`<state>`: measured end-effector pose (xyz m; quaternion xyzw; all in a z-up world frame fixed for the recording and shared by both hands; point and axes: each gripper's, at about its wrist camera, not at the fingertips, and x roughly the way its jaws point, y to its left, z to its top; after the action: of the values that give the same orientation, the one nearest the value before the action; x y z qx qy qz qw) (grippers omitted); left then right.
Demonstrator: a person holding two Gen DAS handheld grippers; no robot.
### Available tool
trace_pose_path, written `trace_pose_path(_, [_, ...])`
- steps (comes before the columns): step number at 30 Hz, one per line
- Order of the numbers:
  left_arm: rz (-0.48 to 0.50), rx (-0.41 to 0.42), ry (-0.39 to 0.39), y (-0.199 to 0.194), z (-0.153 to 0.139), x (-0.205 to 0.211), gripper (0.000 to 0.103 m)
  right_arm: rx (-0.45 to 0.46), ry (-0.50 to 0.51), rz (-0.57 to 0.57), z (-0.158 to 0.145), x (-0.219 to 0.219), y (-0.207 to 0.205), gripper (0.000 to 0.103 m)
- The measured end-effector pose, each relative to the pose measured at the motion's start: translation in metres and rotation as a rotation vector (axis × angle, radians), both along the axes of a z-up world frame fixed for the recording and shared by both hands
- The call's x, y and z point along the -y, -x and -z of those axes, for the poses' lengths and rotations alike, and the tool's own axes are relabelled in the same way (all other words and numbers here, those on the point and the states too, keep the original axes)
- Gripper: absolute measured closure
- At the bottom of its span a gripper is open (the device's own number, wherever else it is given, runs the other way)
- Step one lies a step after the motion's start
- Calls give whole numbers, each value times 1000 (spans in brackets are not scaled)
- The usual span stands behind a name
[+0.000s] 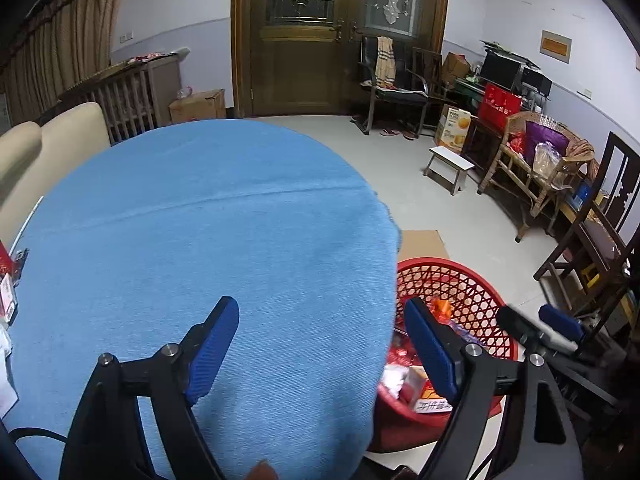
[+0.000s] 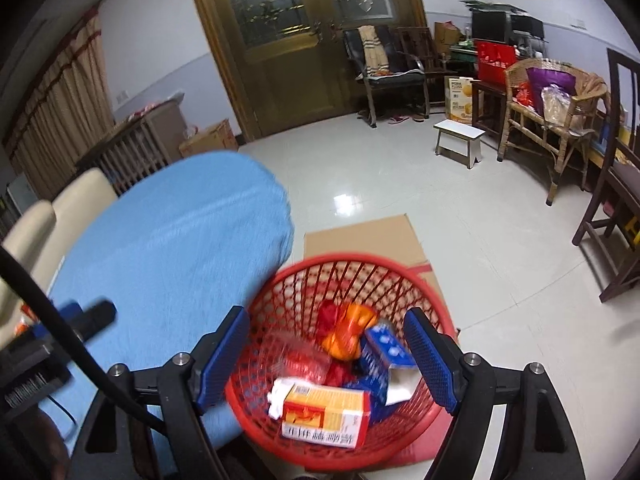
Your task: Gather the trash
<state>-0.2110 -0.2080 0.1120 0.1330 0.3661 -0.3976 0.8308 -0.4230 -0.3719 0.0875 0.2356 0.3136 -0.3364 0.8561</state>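
1. red basket (image 2: 344, 360) beside the blue table (image 1: 208, 240) holds cartons and wrappers.
2. left gripper (image 1: 320, 352) and right gripper (image 2: 326, 360) both gape, empty.
3. items at the table's left edge (image 1: 8, 288) seem left to collect.

Right tongs (image 2: 326, 360) wide apart, empty, over red basket (image 2: 360, 268) w/ trash.
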Motion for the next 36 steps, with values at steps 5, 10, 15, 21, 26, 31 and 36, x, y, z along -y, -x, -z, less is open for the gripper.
trace_pose_path(5, [-2, 15, 11, -3, -2, -13, 15, -35, 10, -43, 10, -21, -8, 21])
trace_pose_path(10, [4, 18, 22, -3, -3, -16, 12, -49, 29, -39, 14, -29, -8, 21])
trace_pose_path(15, [13, 53, 2, 2, -1, -11, 12, -50, 39, -23, 12, -28, -7, 21])
trace_pose_path(21, [21, 66, 1, 5, 1, -10, 12, -40, 58, 23, 9, -30, -1, 21])
trace_pose_path(26, [16, 76, 0, 6, 1, -10, 12, -35, 75, 30, 8, -37, 0, 19])
trace_pose_path(31, [21, 76, 6, 7, 2, -13, 12, -44, 77, 22, 9, -41, -2, 19])
trace_pose_path(36, [21, 71, 9, 7, 2, -14, 12, -47, 77, 25, 10, -41, -1, 19])
